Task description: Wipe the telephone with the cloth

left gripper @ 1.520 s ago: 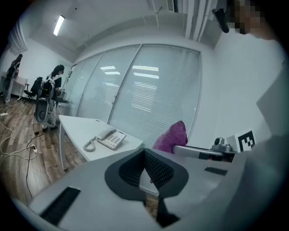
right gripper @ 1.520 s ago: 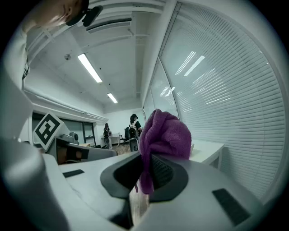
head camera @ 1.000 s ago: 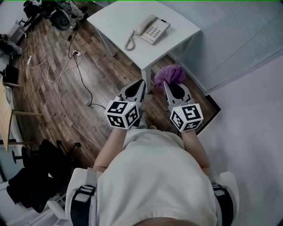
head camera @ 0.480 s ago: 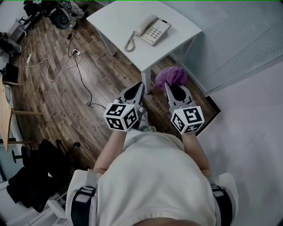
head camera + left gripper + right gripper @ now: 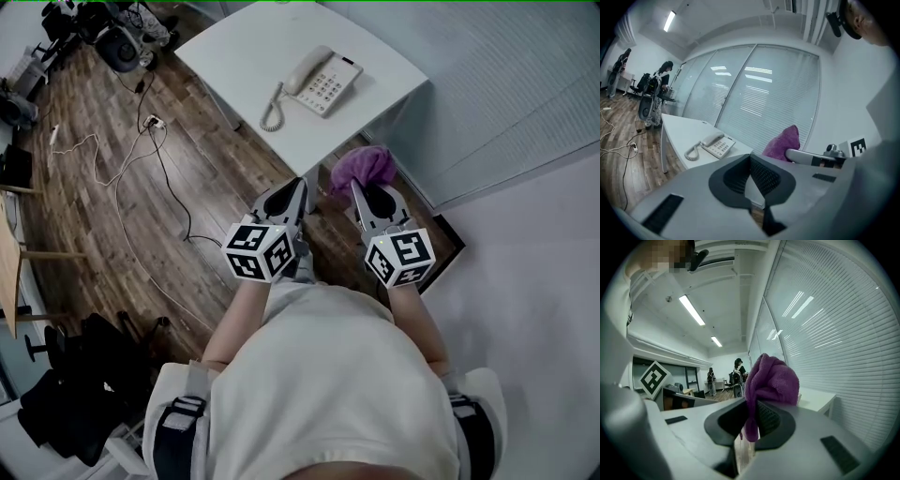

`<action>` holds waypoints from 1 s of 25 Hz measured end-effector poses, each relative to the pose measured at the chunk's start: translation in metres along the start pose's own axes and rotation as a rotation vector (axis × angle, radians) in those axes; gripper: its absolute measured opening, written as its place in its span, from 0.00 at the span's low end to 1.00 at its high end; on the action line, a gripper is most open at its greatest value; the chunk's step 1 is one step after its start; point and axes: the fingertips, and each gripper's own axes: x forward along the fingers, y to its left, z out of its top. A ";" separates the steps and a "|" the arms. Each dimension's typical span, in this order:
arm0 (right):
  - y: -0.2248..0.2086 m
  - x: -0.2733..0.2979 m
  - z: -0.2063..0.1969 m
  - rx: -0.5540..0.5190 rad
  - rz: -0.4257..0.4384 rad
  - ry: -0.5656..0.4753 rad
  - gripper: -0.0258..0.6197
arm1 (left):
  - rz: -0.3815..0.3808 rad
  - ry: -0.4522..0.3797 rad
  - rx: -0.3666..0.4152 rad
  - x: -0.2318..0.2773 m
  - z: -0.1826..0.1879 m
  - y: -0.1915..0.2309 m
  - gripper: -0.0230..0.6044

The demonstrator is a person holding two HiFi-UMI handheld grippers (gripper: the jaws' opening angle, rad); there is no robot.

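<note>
A cream corded telephone (image 5: 320, 80) (image 5: 714, 145) lies on the white table (image 5: 251, 56), handset on its cradle, coiled cord trailing to its left. My right gripper (image 5: 355, 186) (image 5: 751, 420) is shut on a bunched purple cloth (image 5: 361, 168) (image 5: 768, 380) (image 5: 783, 142), held near the table's front corner, short of the phone. My left gripper (image 5: 302, 185) (image 5: 750, 161) hangs beside it, shut with nothing between its jaws. Both point toward the table, over the wood floor.
Cables and a power strip (image 5: 153, 121) trail across the wood floor (image 5: 112, 206) to the left. Glass walls with blinds (image 5: 497, 84) stand behind the table. Black gear (image 5: 103, 37) sits at the far left; people stand far off (image 5: 661, 89).
Both grippers and the cloth have drawn closer to the table; the table and phone sit lower and larger in the head view. Neither grip has changed.
</note>
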 end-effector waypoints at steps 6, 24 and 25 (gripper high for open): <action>-0.015 0.050 0.013 -0.010 0.003 -0.003 0.11 | 0.003 0.003 -0.008 0.031 0.019 0.036 0.07; -0.058 0.194 0.054 -0.053 -0.033 0.004 0.11 | -0.033 0.032 -0.003 0.123 0.084 0.138 0.07; -0.059 0.200 0.055 -0.056 -0.039 0.006 0.11 | -0.038 0.034 -0.003 0.127 0.087 0.142 0.07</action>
